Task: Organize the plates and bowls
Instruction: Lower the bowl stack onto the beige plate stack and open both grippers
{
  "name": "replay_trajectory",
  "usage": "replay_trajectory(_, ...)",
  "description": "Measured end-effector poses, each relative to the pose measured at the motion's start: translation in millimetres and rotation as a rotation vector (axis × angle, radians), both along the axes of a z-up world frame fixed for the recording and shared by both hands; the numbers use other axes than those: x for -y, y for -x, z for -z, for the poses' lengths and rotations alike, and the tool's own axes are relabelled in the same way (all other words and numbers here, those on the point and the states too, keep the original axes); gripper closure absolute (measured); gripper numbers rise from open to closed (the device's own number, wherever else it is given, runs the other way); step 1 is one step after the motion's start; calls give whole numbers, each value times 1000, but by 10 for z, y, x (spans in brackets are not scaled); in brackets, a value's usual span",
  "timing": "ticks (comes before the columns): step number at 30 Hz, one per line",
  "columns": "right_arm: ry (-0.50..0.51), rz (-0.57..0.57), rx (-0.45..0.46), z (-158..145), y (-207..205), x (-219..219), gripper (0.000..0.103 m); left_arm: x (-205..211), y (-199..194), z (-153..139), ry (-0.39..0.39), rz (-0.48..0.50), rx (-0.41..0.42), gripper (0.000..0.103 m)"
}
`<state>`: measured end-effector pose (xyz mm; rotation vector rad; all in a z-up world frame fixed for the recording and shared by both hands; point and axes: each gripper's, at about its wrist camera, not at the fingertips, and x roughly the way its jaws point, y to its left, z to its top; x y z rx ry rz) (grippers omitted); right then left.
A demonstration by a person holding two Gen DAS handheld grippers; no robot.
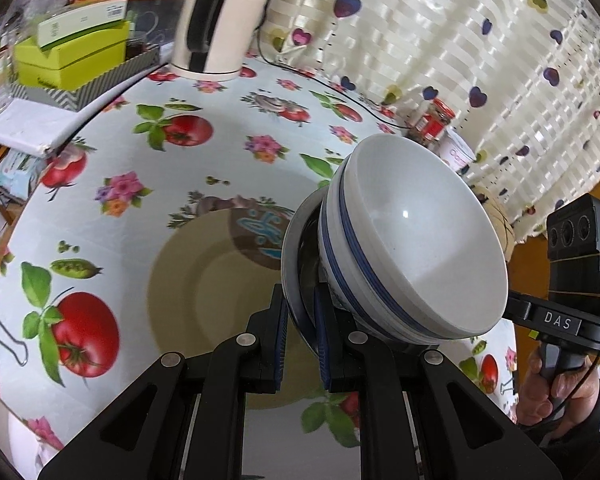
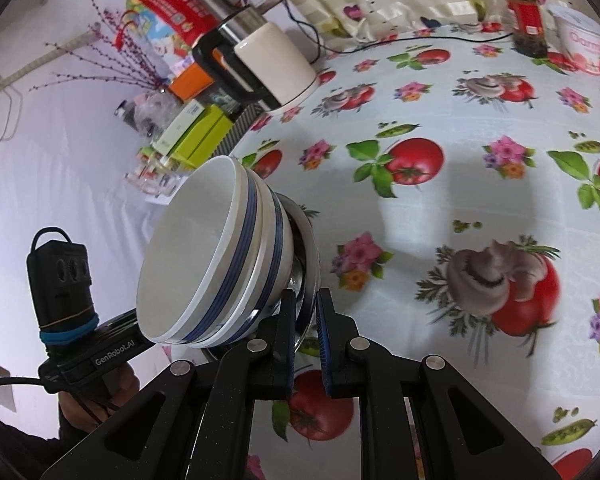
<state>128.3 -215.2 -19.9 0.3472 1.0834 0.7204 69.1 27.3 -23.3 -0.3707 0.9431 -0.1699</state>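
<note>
A stack of white bowls with blue stripes (image 1: 412, 248) sits nested in a steel bowl (image 1: 296, 264). The stack is held in the air, tilted. My left gripper (image 1: 302, 320) is shut on the steel bowl's rim. My right gripper (image 2: 306, 320) is shut on the same steel bowl (image 2: 306, 248) from the opposite side, with the white bowls (image 2: 204, 256) to its left. A beige plate (image 1: 204, 288) lies on the table under the stack in the left wrist view.
The fruit-print tablecloth (image 2: 440, 216) covers the table. A white electric kettle (image 1: 216, 28) and stacked boxes (image 1: 72, 52) stand at the back. A red-lidded jar (image 2: 526, 12) and a yoghurt tub (image 2: 580, 40) stand by the curtain. A binder clip (image 1: 8, 344) grips the table edge.
</note>
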Motion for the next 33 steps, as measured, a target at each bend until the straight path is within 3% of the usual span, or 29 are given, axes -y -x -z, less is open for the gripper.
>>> replay_trajectory(17,27,-94,-43,172,-108,-537,91,-397,97,152,-5,-88,-38,90)
replay_trajectory(33,46,-120,-72,289,-173,-710,91,-516,62,267,5,-100,-58,90)
